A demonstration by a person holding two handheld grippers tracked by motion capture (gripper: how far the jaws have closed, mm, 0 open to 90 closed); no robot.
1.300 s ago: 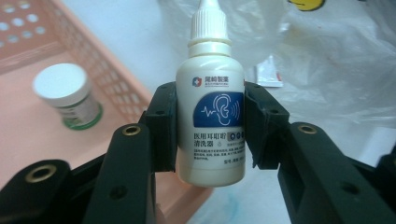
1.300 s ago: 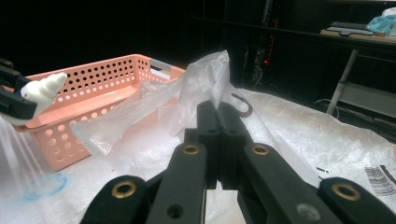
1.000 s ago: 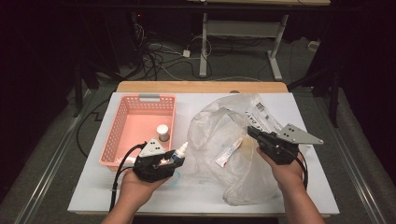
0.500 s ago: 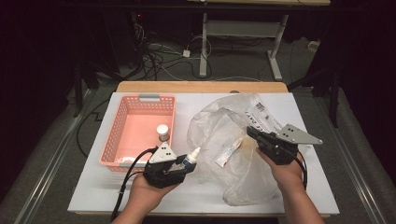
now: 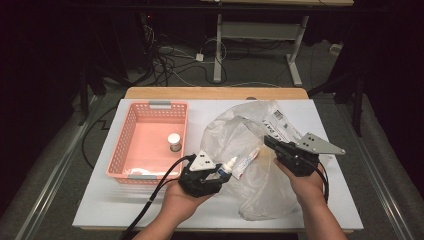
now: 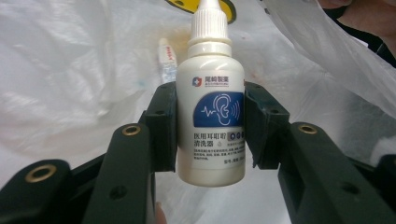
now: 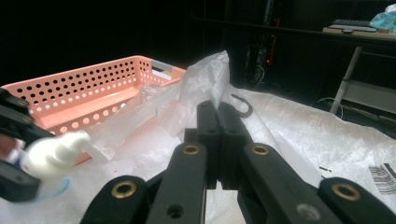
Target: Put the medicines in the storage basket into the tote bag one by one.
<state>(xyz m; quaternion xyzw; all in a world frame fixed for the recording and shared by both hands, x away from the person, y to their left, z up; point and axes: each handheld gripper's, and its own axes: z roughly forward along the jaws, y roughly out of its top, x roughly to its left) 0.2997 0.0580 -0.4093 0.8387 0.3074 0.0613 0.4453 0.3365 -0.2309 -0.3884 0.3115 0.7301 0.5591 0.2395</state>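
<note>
A white ear-drop bottle (image 6: 211, 112) with a blue ear label and a ribbed nozzle cap stands upright between the black jaws of my left gripper (image 6: 211, 128), which is shut on its body. In the high view that left gripper (image 5: 220, 172) points the bottle (image 5: 228, 165) at the crumpled clear plastic bag (image 5: 260, 185). My right gripper (image 5: 270, 142) is shut on a fold of the bag (image 7: 210, 79) at its upper edge, holding the film up. A small tube (image 5: 247, 160) lies under the bag film, just beyond the bottle's tip.
A pink perforated basket (image 5: 118, 152) sits at the table's left, with a small white-capped jar (image 5: 174, 141) inside. The white table top (image 5: 100, 200) ends close behind my hands. Cables and desk legs stand on the dark floor beyond.
My left gripper has carried the bottle to the right, from beside the basket's front corner up to the bag. The right gripper has stayed put, holding the bag.
</note>
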